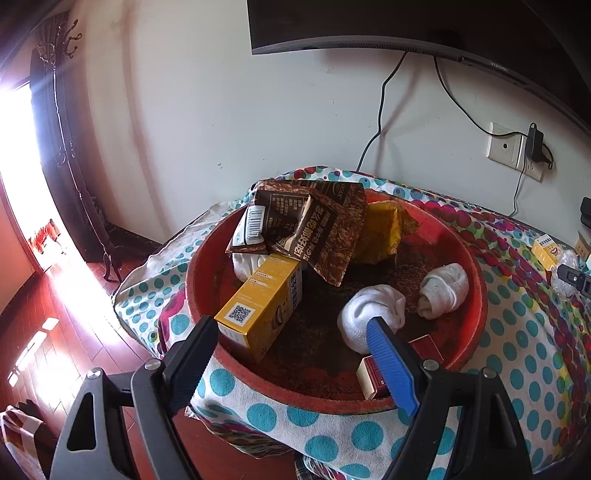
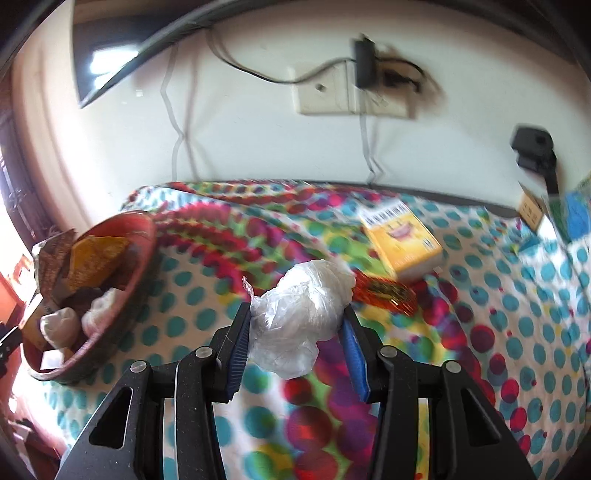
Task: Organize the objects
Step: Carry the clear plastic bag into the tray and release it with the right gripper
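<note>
A round red basin sits on a polka-dot cloth. It holds a yellow box, brown snack packets, a yellow packet, rolled white socks and a small red box. My left gripper is open and empty over the basin's near rim. My right gripper is shut on a crumpled clear plastic bag, held above the cloth. The basin lies to its left.
On the cloth right of the bag lie a yellow box and a flat red-gold packet. A wall socket with cables, and a monitor, are behind. The table edge and wooden floor are at left.
</note>
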### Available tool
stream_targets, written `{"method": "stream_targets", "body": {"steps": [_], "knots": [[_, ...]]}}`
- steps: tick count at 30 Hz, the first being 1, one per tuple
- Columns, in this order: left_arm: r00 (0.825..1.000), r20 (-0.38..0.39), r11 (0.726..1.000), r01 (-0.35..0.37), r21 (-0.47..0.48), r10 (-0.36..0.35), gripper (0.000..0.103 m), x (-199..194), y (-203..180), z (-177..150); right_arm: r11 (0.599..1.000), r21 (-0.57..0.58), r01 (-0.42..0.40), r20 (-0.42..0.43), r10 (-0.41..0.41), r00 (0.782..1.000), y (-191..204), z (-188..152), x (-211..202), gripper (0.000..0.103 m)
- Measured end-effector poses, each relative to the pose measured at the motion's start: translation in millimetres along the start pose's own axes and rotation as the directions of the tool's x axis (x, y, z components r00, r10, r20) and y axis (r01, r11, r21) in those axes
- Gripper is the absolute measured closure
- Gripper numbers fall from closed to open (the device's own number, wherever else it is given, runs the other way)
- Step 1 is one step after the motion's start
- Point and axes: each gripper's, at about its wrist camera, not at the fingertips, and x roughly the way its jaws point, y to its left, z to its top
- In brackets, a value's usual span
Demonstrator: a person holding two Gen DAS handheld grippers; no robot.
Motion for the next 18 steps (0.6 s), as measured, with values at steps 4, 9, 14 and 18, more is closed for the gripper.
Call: {"method": "stream_targets", "body": {"steps": [4,9,14,18], "knots": [[1.0,0.007,1.0,0.011,-0.012,-0.011,0.018,-1,4,1,0.993,-0.08,-0.082,0.019,0.084,0.996,49,13,-6,0.059],[1.0,0.0,0.998,0.028,-0.049,-0.028,0.019,-6,13,-4,0.974,-0.174,-0.144,-0.001,0.146,0.989,111,19,5,0.059],[0.999,0.008,0.995,0.047,-0.091,-0.047,0.019,-13,24,-10,0.948,-0.263,-0.18,-0.05,0.173,0.984,166,22,24,0.059],[0.998,0.017,0.992,0.057,-0.113,-0.055,0.018,-14,30,-10,0.926,-0.313,-0.209,-0.101,0.186,0.977,202,15,41,0.059]]}}
